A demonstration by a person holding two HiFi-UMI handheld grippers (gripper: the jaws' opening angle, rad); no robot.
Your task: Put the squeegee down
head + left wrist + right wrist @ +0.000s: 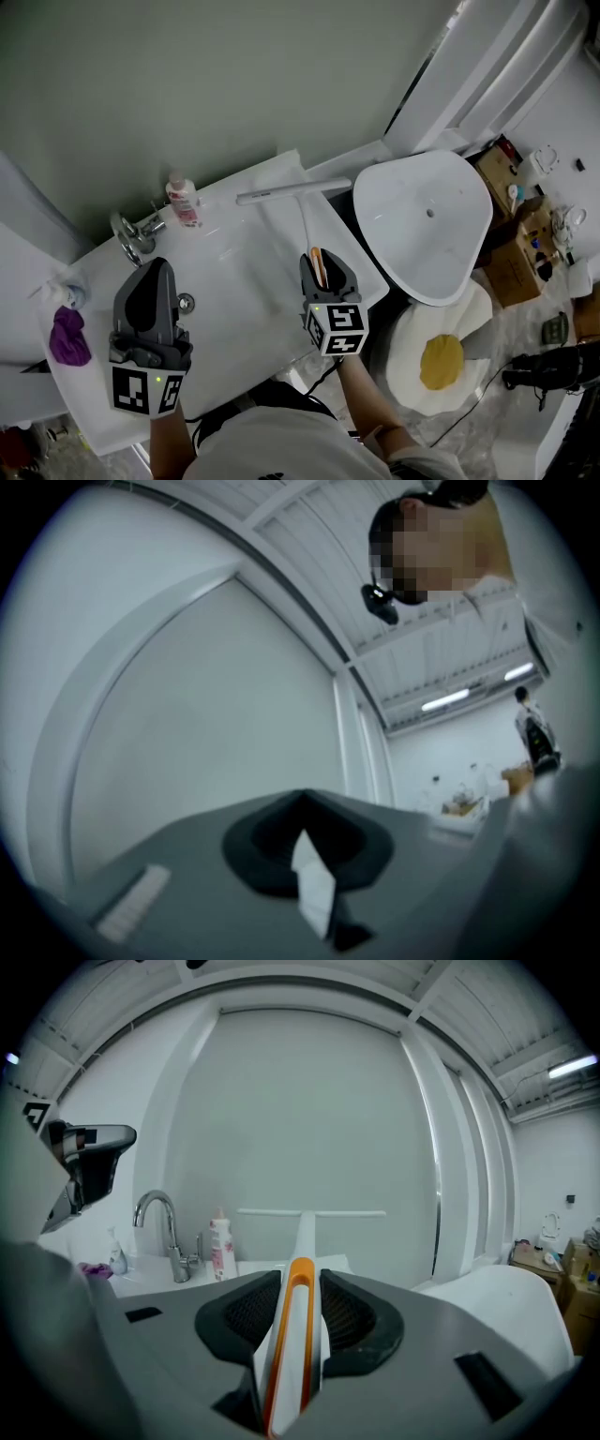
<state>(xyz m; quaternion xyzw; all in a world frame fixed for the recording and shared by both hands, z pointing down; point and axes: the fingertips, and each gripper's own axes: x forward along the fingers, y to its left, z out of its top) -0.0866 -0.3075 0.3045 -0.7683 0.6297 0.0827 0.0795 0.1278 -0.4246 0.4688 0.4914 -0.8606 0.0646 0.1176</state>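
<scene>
The squeegee has a white handle with an orange edge (298, 1335) and a long white blade (291, 192). My right gripper (323, 267) is shut on the handle, over the right side of the white sink counter (281, 309). The blade points away from me, crosswise near the grey wall above the counter's back edge (309, 1213); whether it touches the counter I cannot tell. My left gripper (155, 281) hangs over the left part of the basin, jaws together. In the left gripper view a white sliver shows between its dark pads (272, 841); what it is I cannot tell.
A chrome faucet (136, 234) and a pink-and-white bottle (185, 202) stand at the counter's back. A purple cloth (66, 336) lies at the far left. A white toilet (427, 220) stands right of the counter, with an egg-shaped mat (441, 361) and cardboard boxes (520, 244) on the floor.
</scene>
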